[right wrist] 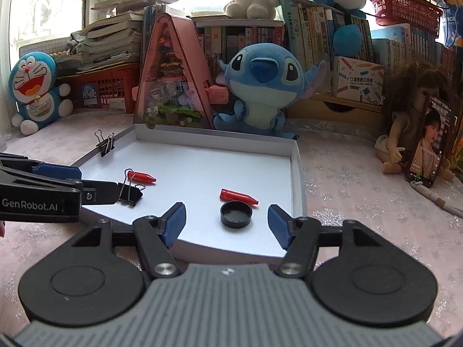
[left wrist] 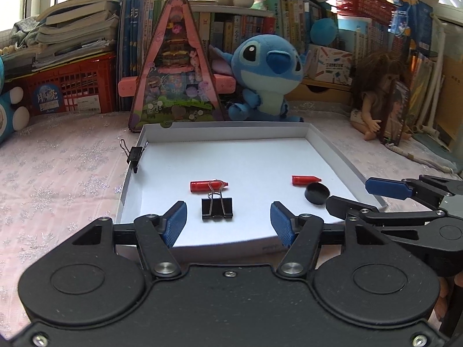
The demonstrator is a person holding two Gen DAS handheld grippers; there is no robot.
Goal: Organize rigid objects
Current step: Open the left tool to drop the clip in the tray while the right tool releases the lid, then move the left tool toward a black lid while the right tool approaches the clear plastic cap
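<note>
Bench covered in pink snowflake cloth (left wrist: 58,179), shallow white cardboard tray (left wrist: 327,141) holding black metal binder clip (left wrist: 217,208) between released left gripper (left wrist: 228,224) fingers, black round plastic cap (right wrist: 235,214) between released right gripper (right wrist: 227,222) fingers, two red crayon-shaped pieces (left wrist: 208,186) behind them.

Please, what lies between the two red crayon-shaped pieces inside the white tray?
Nothing: in the left wrist view, only bare white tray floor separates the left red crayon-shaped piece from the right one. The right wrist view agrees.
</note>
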